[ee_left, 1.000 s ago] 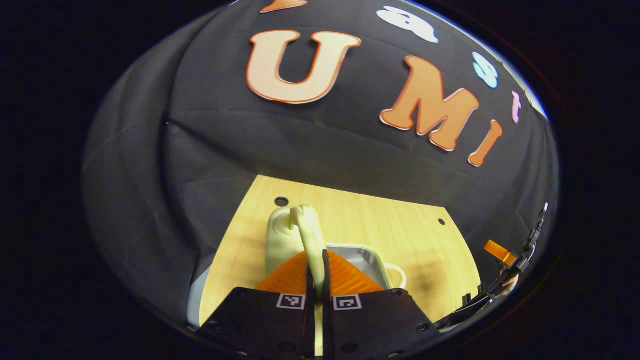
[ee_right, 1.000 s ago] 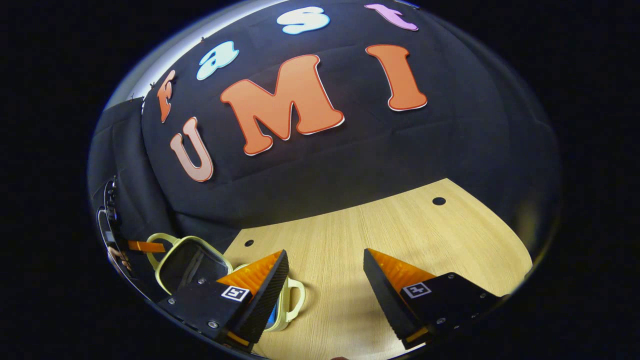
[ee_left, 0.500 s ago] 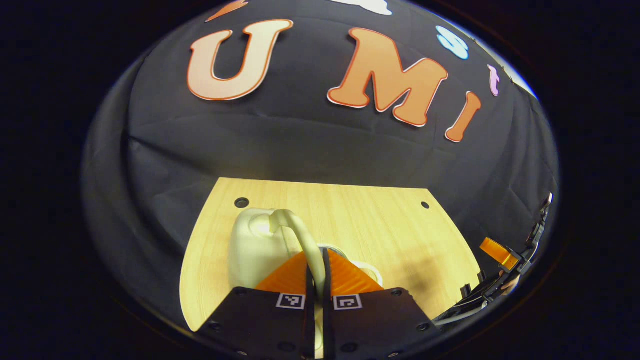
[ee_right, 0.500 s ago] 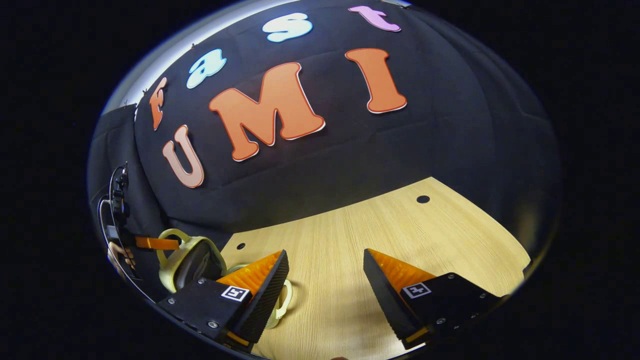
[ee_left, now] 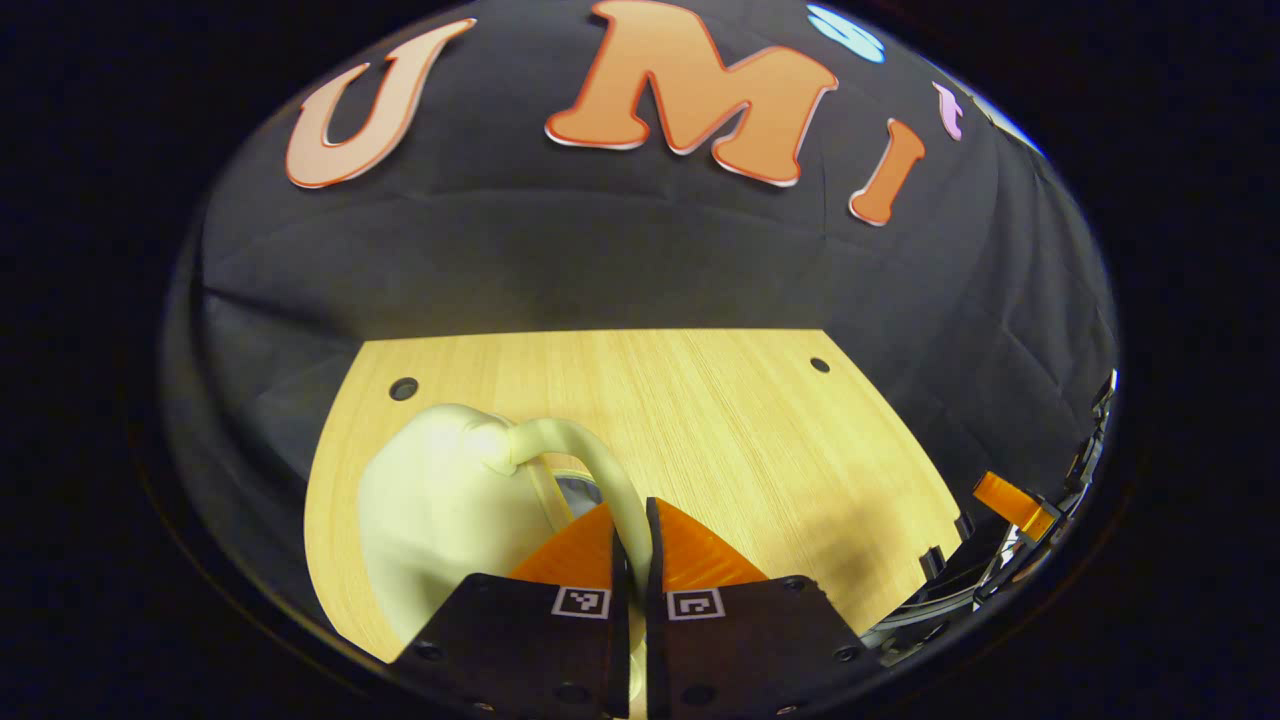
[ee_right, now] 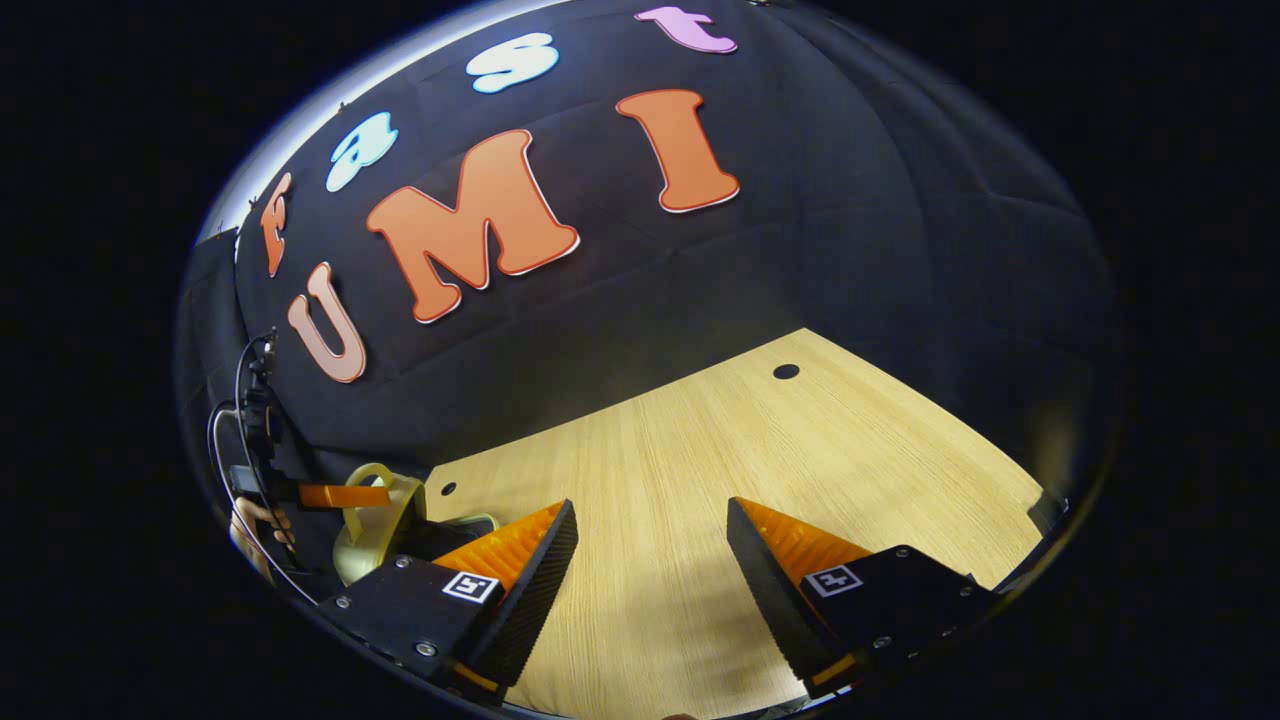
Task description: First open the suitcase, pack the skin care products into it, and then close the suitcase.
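The left claw (ee_left: 632, 540) is pinched tight on the pale handle (ee_left: 590, 465) of the small cream suitcase (ee_left: 440, 520), both fingers pressing the thin loop with no gap to spare. The lid hangs from that handle, tilted partway over the base, and a sliver of the grey interior (ee_left: 580, 490) shows beneath it. The case sits at the near left of the wooden bench (ee_left: 720, 430).

The right claw (ee_right: 650, 555) hovers over bare bench with its jaws spread wide and nothing between them. In the right gripper view the suitcase (ee_right: 375, 510) appears at the far left with the left claw (ee_right: 345, 495) on its handle. No skin care products can be made out in either view.

Judging from this, the lid is mid-swing, so the risks are 2: the narrow handle could slip through the fingers and let the lid drop, or the pull could drag the light case across the bench, since the right claw is not bracing it.
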A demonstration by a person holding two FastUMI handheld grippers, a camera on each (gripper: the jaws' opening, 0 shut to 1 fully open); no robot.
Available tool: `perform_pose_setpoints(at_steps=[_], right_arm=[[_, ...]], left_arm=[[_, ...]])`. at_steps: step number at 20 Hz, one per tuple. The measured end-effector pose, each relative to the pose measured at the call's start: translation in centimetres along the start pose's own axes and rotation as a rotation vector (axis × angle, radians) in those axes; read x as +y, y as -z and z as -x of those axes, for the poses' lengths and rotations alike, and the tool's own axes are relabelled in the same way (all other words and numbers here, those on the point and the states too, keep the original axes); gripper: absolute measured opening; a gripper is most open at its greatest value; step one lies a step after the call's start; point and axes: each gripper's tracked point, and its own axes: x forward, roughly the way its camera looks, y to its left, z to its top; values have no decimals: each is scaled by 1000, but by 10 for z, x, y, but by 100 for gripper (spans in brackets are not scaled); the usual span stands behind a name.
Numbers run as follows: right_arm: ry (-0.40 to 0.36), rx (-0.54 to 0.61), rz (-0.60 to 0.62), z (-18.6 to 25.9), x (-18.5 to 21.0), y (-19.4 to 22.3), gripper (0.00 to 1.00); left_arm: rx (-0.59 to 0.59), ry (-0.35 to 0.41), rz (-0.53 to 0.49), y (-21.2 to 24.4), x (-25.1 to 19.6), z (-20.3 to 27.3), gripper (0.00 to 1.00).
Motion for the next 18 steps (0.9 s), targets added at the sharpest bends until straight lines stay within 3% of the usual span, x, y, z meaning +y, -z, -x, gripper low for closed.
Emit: perform_pose_setpoints(at_steps=[9,13,16,18], right_arm=[[51,49,11,2,-26,25,96],[41,80,38,-4,-18,31,96],[18,82,75,-11,-3,29,96],[5,74,91,-13,8,26,96]], left_arm=[[192,-48,-133,110,-34,-83,6],[211,-25,-137,129,-58,-113,7],[233,12,-28,131,-92,-137,31],[175,22,-30,106,-117,-149,41]])
